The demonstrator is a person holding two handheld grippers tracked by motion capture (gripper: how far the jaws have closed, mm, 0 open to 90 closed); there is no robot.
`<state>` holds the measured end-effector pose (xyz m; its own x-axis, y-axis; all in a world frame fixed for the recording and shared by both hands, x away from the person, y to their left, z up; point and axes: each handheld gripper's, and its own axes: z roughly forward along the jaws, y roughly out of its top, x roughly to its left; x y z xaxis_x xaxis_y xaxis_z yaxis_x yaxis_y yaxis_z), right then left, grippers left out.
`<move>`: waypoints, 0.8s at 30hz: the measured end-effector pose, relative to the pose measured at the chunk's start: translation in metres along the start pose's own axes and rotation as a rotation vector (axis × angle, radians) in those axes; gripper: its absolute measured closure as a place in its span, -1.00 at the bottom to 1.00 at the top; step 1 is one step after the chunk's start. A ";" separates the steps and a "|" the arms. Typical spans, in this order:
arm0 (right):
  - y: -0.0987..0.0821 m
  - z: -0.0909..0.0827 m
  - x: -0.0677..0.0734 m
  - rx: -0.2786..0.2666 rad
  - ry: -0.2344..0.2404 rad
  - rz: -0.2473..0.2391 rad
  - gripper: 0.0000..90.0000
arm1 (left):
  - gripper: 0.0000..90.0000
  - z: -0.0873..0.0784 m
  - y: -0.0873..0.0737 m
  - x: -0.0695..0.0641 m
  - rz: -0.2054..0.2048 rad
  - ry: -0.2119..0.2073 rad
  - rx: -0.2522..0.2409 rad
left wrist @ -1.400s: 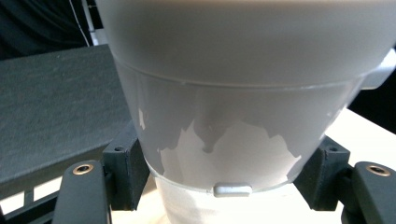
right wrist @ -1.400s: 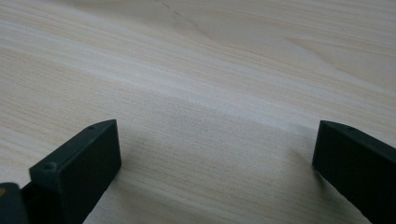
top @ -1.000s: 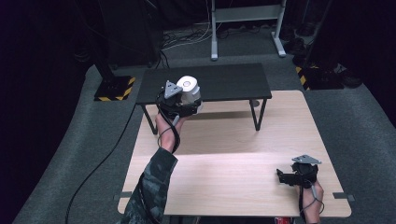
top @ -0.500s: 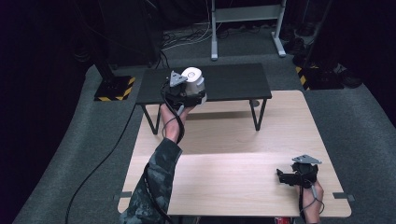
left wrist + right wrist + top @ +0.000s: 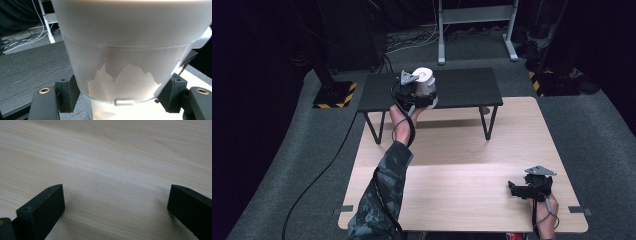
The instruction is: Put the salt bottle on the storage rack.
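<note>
Since a second ago the left gripper (image 5: 416, 94) has carried its white lidded container (image 5: 424, 85) farther right and forward, over the black bench (image 5: 462, 87) — both jaws clamp the translucent cup's sides, black pads pressed against it in the left gripper view (image 5: 130, 50). That dark wood-grain bench stands at the far end of the light wooden table (image 5: 462, 150). Grey carpet, cables and a white stand leg lie beyond. Right gripper (image 5: 518, 188) rests near the table's right corner — jaws spread wide, nothing between.
</note>
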<state>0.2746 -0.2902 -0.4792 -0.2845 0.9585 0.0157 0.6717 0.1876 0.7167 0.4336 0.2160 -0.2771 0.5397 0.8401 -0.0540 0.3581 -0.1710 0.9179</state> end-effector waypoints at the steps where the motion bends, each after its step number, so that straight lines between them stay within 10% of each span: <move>1: 0.000 0.000 0.000 0.000 0.000 0.000 -1.00 | -0.33 0.002 0.000 0.000 -0.006 -0.003 -0.002; 24: 0.000 0.000 -0.001 -0.002 0.007 -0.001 -1.00 | -0.33 0.041 0.027 -0.012 0.031 0.017 0.060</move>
<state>0.2750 -0.2915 -0.4795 -0.2899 0.9568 0.0201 0.6704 0.1881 0.7178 0.4682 0.1803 -0.2680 0.5384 0.8425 -0.0185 0.3863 -0.2273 0.8939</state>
